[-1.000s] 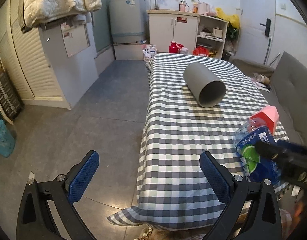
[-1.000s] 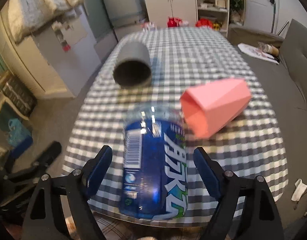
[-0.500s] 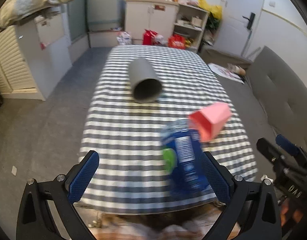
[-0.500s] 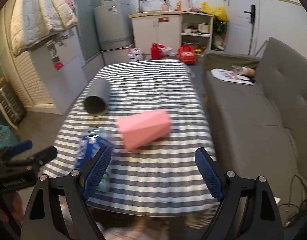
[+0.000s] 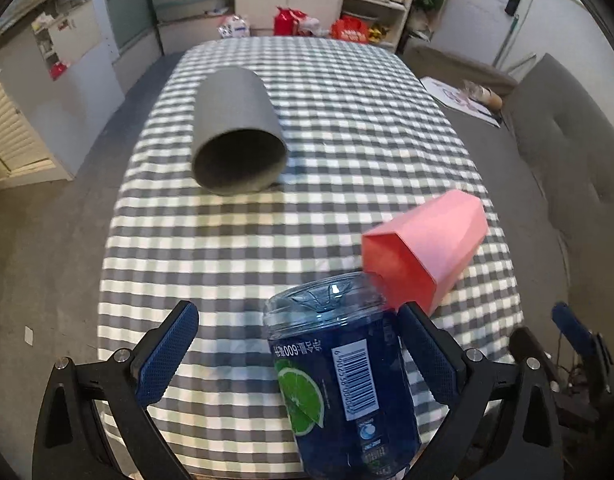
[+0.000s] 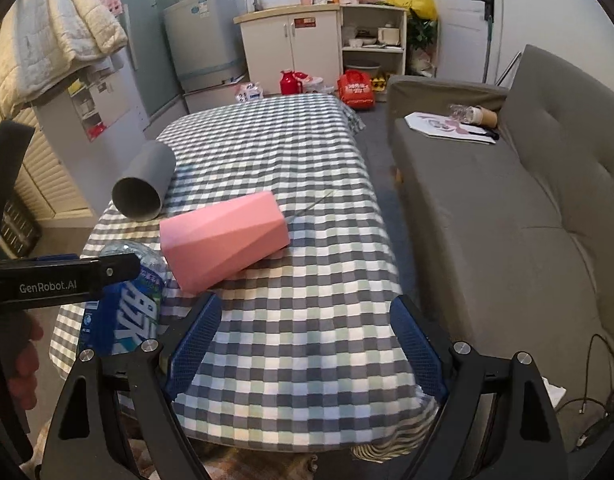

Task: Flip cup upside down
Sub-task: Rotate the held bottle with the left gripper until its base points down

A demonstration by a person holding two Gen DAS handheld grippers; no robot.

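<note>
Both tongs apart, gripping nothing: left gripper (image 5: 295,356) w/ blue bottle (image 5: 339,372) lying btwn its fingers at near table edge, right gripper (image 6: 307,344) over bare checked cloth (image 6: 307,280). Pink cup (image 6: 223,240) on its side near-centre, just beyond bottle; grey cup (image 5: 237,132) on its side farther left.

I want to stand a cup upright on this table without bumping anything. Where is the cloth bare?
Bare: the far half beyond the grey cup and pink cup, and the near sofa-side corner. Crowded: the near left edge, where the blue bottle lies against the pink cup's mouth.
</note>
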